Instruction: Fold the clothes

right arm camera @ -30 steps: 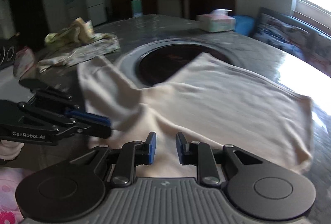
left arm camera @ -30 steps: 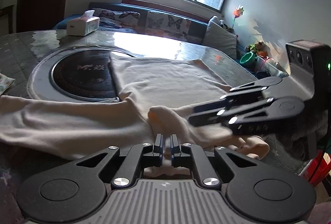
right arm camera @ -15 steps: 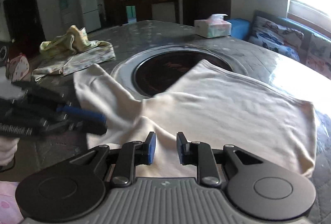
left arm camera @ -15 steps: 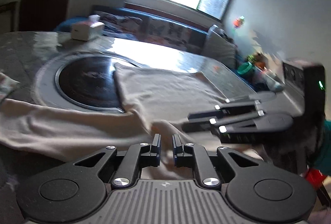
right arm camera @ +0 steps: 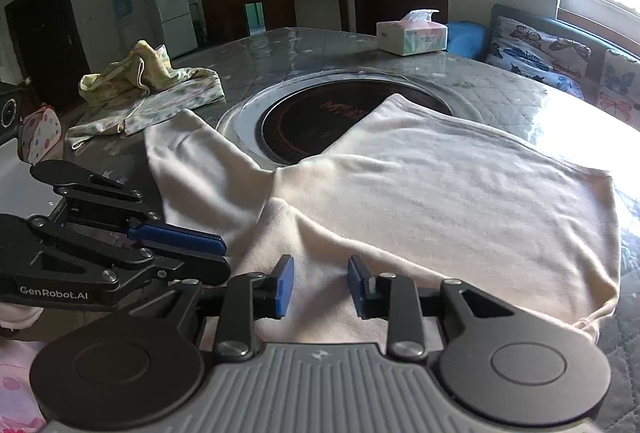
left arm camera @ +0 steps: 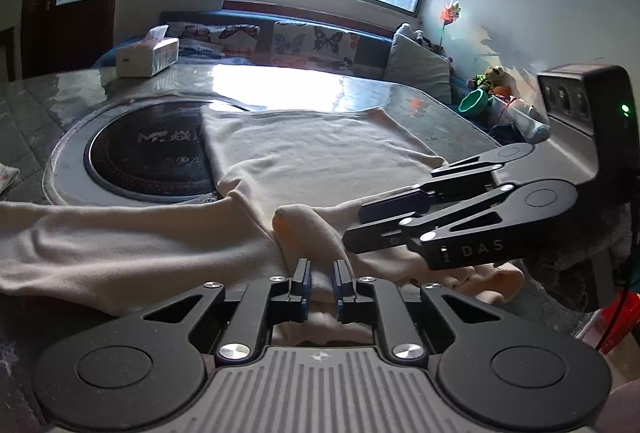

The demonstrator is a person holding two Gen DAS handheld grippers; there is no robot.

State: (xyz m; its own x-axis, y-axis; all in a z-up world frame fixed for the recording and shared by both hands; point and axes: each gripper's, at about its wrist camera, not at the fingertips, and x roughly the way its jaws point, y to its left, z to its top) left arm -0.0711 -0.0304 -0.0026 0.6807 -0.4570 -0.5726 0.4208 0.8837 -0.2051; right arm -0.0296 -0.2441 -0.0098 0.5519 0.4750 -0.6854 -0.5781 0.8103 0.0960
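right tool (right arm camera: 320, 287): jaws just opening over cream shirt (right arm camera: 440, 193) | left tool (right arm camera: 216, 257): beside sleeve

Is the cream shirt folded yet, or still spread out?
Mostly spread: the cream shirt lies flat on the table, one sleeve stretched sideways. Only the near edge is bunched at the left gripper.

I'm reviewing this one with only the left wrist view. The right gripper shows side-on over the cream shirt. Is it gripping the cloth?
Observer: No. In the right wrist view the right gripper has just been opening. Its fingers stand apart, with the cream shirt between them but not pinched.
Operator: Are any other clothes waiting?
Observer: Yes. A floral garment lies bunched on the table, just past the shirt's sleeve.
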